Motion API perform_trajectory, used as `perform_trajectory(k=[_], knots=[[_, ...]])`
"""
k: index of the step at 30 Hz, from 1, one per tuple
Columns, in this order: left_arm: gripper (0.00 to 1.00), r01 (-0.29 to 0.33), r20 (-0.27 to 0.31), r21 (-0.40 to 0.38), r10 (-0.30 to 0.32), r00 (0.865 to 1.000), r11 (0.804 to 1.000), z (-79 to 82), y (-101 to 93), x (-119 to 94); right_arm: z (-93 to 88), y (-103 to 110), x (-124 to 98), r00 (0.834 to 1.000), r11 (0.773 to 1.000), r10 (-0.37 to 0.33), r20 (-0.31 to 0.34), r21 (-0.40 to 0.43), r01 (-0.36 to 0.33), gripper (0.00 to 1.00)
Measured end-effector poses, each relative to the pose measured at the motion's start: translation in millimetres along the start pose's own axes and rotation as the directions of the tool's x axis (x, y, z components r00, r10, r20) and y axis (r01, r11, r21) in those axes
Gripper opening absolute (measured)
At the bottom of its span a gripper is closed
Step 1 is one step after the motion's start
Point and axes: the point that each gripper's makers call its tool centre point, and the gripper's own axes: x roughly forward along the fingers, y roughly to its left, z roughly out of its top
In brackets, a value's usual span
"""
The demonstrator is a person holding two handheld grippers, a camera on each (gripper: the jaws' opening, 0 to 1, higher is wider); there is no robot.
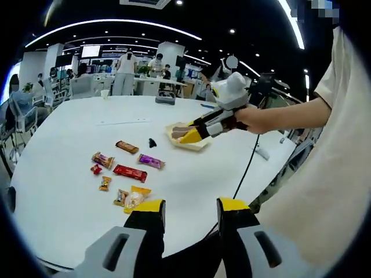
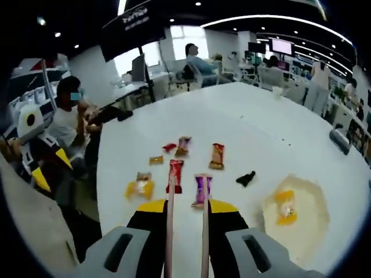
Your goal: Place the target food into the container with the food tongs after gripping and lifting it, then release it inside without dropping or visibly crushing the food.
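- On the white worktop [image 1: 69,174], in the left gripper view, wrapped snacks lie in a loose bunch: a red bar [image 1: 129,172], a purple bar [image 1: 151,161], a brown bar [image 1: 127,146], and a yellow pack [image 1: 135,198] nearest the camera.
- A small black object [image 1: 152,142] sits between the snacks and the container [image 1: 186,140], a pale shallow dish further right.
- The left claw [image 1: 191,209] hangs over the near edge of the worktop, jaws wide apart and holding nothing.
- The right claw [image 1: 194,132] reaches in from the right in a person's hand [image 1: 250,117], its yellow tips over the container.
- In the right gripper view, the right claw [image 2: 186,209] is closed on the tongs [image 2: 169,231], whose two pale arms run forward side by side with a gap between them.
- The tong tips end near the red bar [image 2: 175,175] and purple bar [image 2: 201,189]; they grip no food.
- The container [image 2: 293,217] lies to the right with something yellow [image 2: 284,208] inside.
- The black object [image 2: 246,178] is just left of the container.
- The left claw [image 2: 46,168] shows at the left edge, jaws spread.
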Motion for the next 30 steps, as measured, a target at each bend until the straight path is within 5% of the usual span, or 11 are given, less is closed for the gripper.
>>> perform_trajectory(k=[9,21,30], knots=[[0.35,-0.003,0.017,0.005,0.002,1.0,1.0,4.6,9.0,-4,5.0,32,15,0.992,0.973,0.099,-0.072,-0.2,-0.112,0.25],[0.35,0.02,0.007,0.028,-0.02,1.0,0.999,1.6,45.1,-36,4.4,49,38,0.975,0.941,0.125,-0.185,-0.288,-0.175,0.26],[0.35,0.021,0.032,0.024,-0.022,0.999,1.0,1.8,62.4,-46,5.2,63,57,0.95,0.882,0.142,-0.279,-0.401,-0.25,0.26]])
